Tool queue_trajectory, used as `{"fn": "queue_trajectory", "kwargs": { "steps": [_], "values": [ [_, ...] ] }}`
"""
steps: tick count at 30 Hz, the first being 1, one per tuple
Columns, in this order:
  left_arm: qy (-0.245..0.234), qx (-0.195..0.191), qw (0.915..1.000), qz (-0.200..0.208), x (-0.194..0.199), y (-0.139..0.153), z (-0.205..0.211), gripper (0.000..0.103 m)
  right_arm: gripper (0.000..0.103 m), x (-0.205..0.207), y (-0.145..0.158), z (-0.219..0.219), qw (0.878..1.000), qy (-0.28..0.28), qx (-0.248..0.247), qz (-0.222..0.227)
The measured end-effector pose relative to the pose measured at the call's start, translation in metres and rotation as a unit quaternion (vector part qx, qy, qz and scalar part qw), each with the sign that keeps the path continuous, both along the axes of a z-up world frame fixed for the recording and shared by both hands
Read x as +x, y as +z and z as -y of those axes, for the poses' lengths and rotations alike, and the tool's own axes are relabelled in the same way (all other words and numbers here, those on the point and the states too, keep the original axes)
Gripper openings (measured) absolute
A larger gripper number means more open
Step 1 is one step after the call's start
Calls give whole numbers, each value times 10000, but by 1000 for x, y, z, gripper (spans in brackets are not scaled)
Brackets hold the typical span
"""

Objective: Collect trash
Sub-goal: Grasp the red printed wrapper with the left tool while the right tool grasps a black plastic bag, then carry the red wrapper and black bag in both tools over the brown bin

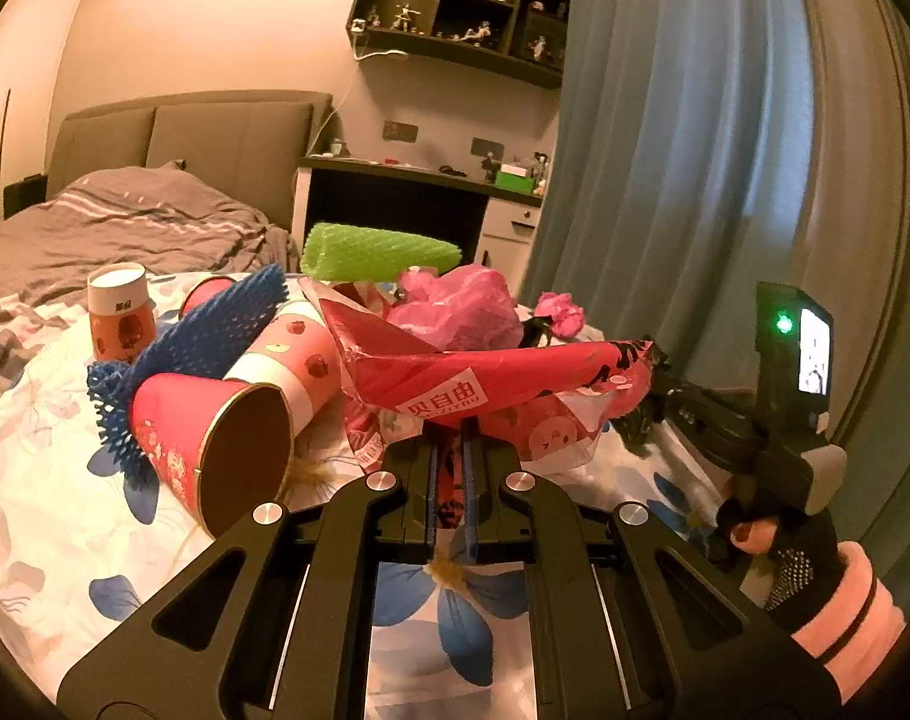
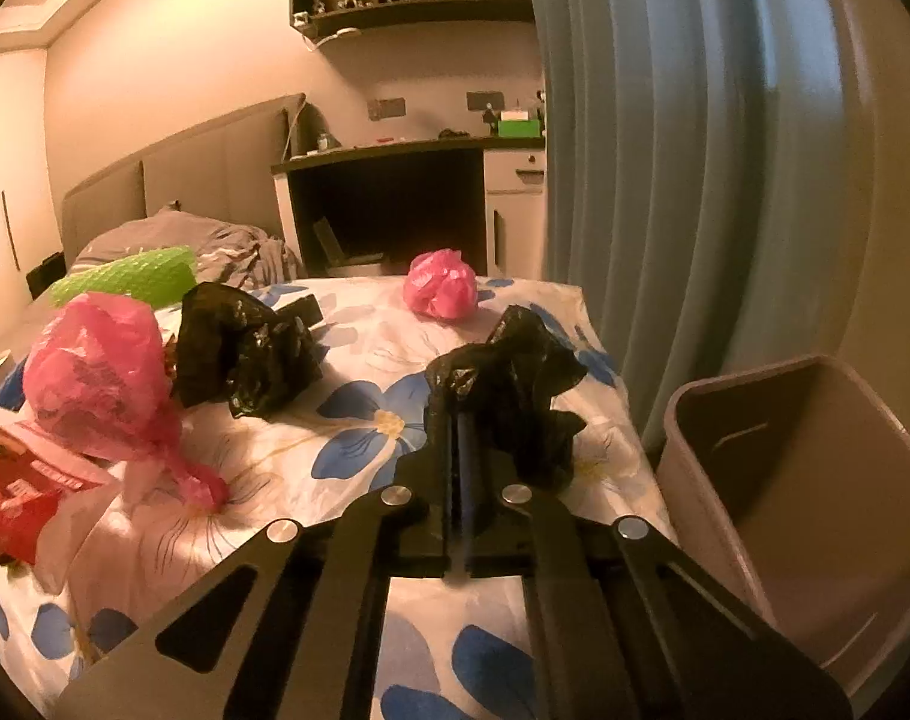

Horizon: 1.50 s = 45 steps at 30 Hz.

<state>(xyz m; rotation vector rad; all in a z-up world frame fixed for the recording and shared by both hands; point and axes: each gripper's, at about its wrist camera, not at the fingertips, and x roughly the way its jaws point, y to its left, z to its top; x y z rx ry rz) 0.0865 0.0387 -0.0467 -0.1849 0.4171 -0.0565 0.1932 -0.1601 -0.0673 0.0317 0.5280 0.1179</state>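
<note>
My right tool (image 2: 460, 450) clenched on black bag (image 2: 508, 384); bin (image 2: 814, 480) at three o'clock; left tool (image 1: 452, 462) grasping red wrapper (image 1: 490, 372)

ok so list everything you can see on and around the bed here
red snack wrapper: 1, red, in left gripper
black bag: 2, black, one in right gripper, one on bedspread
pink bag: 2, pink, near left and far
paper cups: 4, red or pink, left
foam nets: 2, blue; green
bin: 1, beige, right of bed
left gripper: shut
right gripper: shut
</note>
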Motion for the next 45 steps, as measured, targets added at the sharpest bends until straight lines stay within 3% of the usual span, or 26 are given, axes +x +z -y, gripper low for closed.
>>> {"fn": "queue_trajectory", "kwargs": {
  "steps": [13, 24, 36, 45],
  "values": [
    [-245, 105, 9994, 242, -17, 18, 27, 6, 1, -68, 29, 32, 9981, -15, 139, 604],
    [-907, 285, 9944, 458, 0, 39, 81, 6, 1, -111, 57, 76, 9938, -259, 125, 1071],
    [-1800, 296, 9812, 633, 49, 57, 167, 6, 1, -116, 69, 138, 9853, -1048, -36, 1351],
    [-2180, 328, 9742, 494, 77, 41, 220, 6, 1, -111, 65, 170, 9817, -1281, -12, 1408]
  ]
}}
